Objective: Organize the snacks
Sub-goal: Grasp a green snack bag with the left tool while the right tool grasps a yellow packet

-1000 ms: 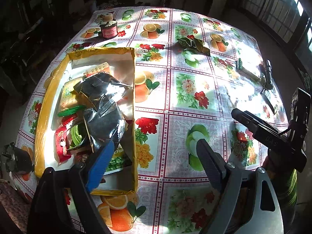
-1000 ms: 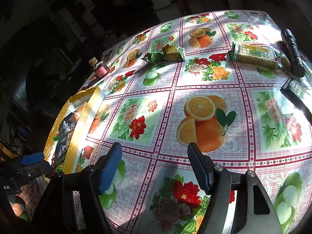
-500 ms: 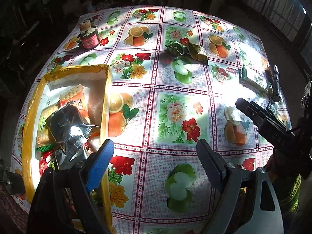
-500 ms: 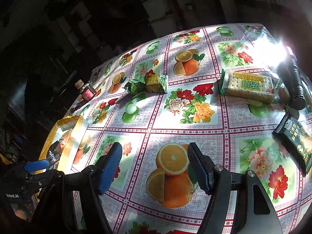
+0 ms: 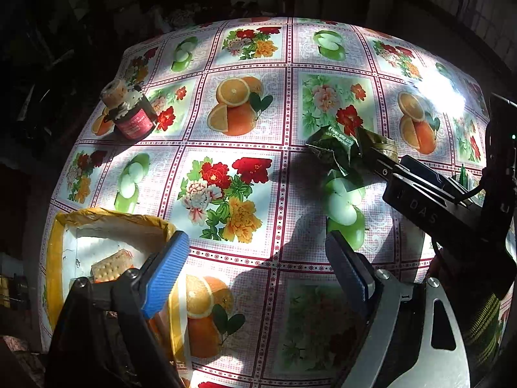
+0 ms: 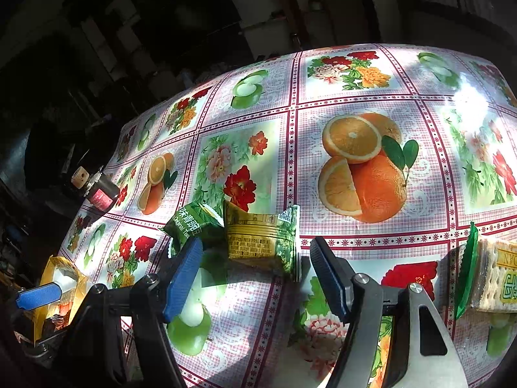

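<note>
Two small green snack packets lie side by side on the floral tablecloth: a dark green one [image 6: 189,226] and a green-and-gold one [image 6: 261,237]. They also show in the left wrist view [image 5: 336,148]. My right gripper [image 6: 257,274] is open, its fingers on either side of the green-and-gold packet, not closed on it. My left gripper [image 5: 258,268] is open and empty above the cloth, beside the yellow box [image 5: 61,226] that holds a cracker pack [image 5: 111,268]. A green cracker pack [image 6: 494,278] lies at the right.
A small red-labelled jar [image 5: 132,116] with a cork stopper beside it stands near the table's far left edge. The table edge drops into dark surroundings at the back and left. Strong sun glare lies on the cloth at the far right.
Both grippers moved forward over the table. The right one closed in on the two green packets, which now sit between its fingers. The yellow box slid toward the left view's lower corner.
</note>
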### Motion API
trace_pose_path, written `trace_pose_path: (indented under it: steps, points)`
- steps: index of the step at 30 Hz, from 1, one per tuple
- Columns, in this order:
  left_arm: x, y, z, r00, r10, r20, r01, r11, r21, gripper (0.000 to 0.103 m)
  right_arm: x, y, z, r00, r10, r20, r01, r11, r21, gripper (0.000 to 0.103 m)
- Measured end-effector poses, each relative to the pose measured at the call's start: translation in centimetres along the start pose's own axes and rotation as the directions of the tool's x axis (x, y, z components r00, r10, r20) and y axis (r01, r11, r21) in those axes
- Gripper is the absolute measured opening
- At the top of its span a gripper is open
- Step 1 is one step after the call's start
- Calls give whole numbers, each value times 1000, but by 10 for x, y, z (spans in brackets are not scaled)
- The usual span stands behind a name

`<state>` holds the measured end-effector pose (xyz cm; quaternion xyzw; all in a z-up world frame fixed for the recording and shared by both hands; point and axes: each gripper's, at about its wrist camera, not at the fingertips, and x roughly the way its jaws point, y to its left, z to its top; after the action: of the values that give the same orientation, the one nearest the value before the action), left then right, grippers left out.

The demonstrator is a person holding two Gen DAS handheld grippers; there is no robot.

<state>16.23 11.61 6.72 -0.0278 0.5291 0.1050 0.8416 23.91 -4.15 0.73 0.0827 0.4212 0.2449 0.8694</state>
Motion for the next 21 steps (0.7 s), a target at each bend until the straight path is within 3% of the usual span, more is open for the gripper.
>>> trace_pose_path:
  steps: [1,10,17,19,21]
  points:
    - [5,-3,6,1000,-6,-4,6,1000,10,86,1,-1,1,1000,1,-12,-1,1000,-3,41]
    - [43,-41,45,1000,-5,-15,6,998,68,86,-52,-37,-23,999,16,30,-18,998,56,39]
    - [74,-59,56,999,39,-29,-38,997,64,86,-92,-44,-47,998,60,37,-64,992,105,39]
    - [75,-60,59,999,29,-23,-28,998,49,78,-101,-41,-55,997,66,45,-70,992,108,39]
    - [74,-61,63,999,-7,-32,8,999,32,53,-110,-39,-64,996,75,45,-80,990,112,39]
